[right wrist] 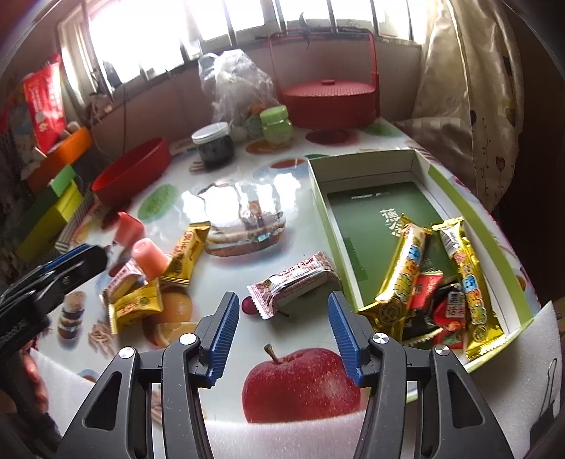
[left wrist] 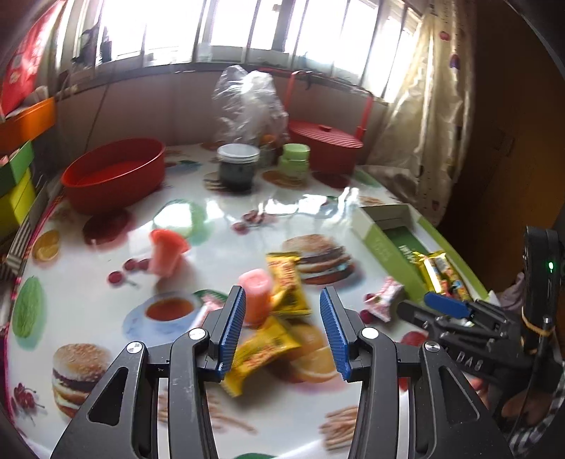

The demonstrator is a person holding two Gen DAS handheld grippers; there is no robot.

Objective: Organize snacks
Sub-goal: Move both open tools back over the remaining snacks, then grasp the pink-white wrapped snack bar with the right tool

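1. My left gripper (left wrist: 282,330) hangs open over the yellow snack packets (left wrist: 263,347) and pink jelly cup (left wrist: 255,294), left of the green box (right wrist: 416,226).
2. My right gripper (right wrist: 282,333) is open, empty, near a pink-white wafer packet (right wrist: 295,284) lying just left of that box on the bench (right wrist: 307,219).
3. Inside the box lie gold bars (right wrist: 400,275).

Bright daylight floods through a row of windows (right wrist: 219,31). A cream curtain (right wrist: 469,102) hangs right of the glossy table (right wrist: 226,197).
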